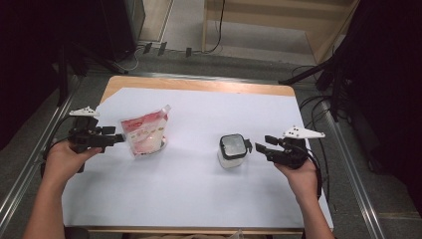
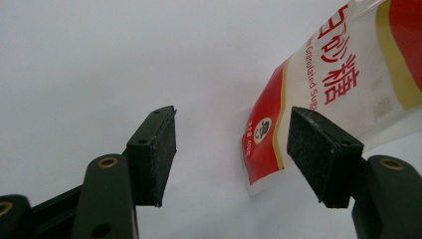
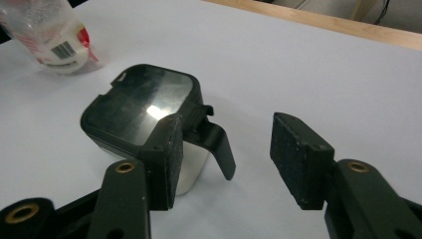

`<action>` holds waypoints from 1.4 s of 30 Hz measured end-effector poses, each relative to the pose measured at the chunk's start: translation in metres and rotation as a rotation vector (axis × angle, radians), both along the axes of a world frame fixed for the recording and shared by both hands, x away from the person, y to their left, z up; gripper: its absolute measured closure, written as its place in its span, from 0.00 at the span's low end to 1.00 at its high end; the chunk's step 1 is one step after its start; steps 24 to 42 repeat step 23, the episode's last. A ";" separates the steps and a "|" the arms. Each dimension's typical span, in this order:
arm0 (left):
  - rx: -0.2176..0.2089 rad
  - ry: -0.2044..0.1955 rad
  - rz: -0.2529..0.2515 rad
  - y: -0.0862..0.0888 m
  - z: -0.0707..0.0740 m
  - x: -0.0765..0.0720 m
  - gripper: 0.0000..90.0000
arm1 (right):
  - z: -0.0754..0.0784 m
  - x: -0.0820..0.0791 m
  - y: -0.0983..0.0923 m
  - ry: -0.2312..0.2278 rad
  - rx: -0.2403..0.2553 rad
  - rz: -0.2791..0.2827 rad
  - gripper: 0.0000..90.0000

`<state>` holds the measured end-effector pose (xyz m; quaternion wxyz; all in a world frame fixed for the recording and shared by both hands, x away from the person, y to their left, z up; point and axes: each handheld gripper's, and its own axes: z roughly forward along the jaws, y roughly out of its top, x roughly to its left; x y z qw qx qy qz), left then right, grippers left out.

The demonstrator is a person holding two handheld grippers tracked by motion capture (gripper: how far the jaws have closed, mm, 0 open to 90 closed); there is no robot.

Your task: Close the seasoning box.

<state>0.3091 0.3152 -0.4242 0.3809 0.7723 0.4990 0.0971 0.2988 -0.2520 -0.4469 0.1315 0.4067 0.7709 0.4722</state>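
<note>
**Ana:** Sugar bag (image 1: 145, 133) on the left of the white sheet (image 1: 199, 194), black-lidded container (image 1: 232, 149) to the right of centre. Why are they set so well apart?

**Ben:** My guess is that each hand gets its own thing. The bag stands upright, leaning a little, just in front of the left gripper (image 1: 118, 137); the container sits upright just off the tips of the right gripper (image 1: 261, 148).

**Ana:** Is either gripper holding anything?

**Ben:** No. In the left gripper view the jaws stand well apart with bare sheet between them; the bag's lower corner (image 2: 278, 149) hangs just beyond the right-hand pad (image 2: 311, 149), and I cannot tell whether it brushes it, but nothing is pinched.

**Ana:** And the right one?

**Ben:** Partly open as well. In the right gripper view the container (image 3: 144, 107) lies beyond the left-hand pad (image 3: 171, 159), and its black latch tab (image 3: 216, 144) hangs down its side in the gap's near edge. The pads (image 3: 298, 159) press on nothing.

**Ana:** Why level with the table, not from above?

**Ben:** Probably because the tab and the bag's edge are side-on targets. The lid looks seated, clear window up, so I judge the container closed, with the bag yet to be gripped.
</note>
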 end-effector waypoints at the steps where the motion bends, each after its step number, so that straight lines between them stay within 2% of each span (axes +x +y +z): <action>1: 0.002 0.000 -0.002 0.000 0.000 0.000 0.41 | -0.001 0.001 -0.001 -0.002 -0.004 -0.009 0.51; 3: 0.006 0.000 0.002 0.000 0.000 0.000 0.41 | -0.003 0.002 -0.005 0.005 -0.010 -0.019 0.51; 4: 0.007 -0.002 0.003 0.000 -0.001 0.000 0.41 | -0.004 0.002 -0.008 0.013 0.003 -0.029 0.49; 9: 0.001 -0.003 -0.001 0.001 -0.001 0.000 0.41 | -0.008 0.004 -0.013 0.014 0.006 -0.064 0.44; 12: -0.015 0.001 -0.005 0.002 0.000 0.000 0.41 | -0.010 0.006 -0.016 0.026 0.017 -0.080 0.43; 14: -0.026 -0.009 -0.001 0.003 0.001 -0.001 0.41 | -0.012 0.007 -0.018 0.027 0.013 -0.087 0.40; 18: -0.018 -0.007 0.004 0.004 0.000 -0.001 0.41 | -0.016 0.009 -0.019 0.026 -0.001 -0.105 0.37; 22: -0.022 -0.007 0.010 0.006 0.000 -0.001 0.40 | -0.018 0.010 -0.021 0.017 -0.014 -0.112 0.35; 42: -0.024 -0.005 0.012 0.006 -0.001 -0.001 0.40 | -0.018 0.010 -0.021 0.017 -0.014 -0.112 0.35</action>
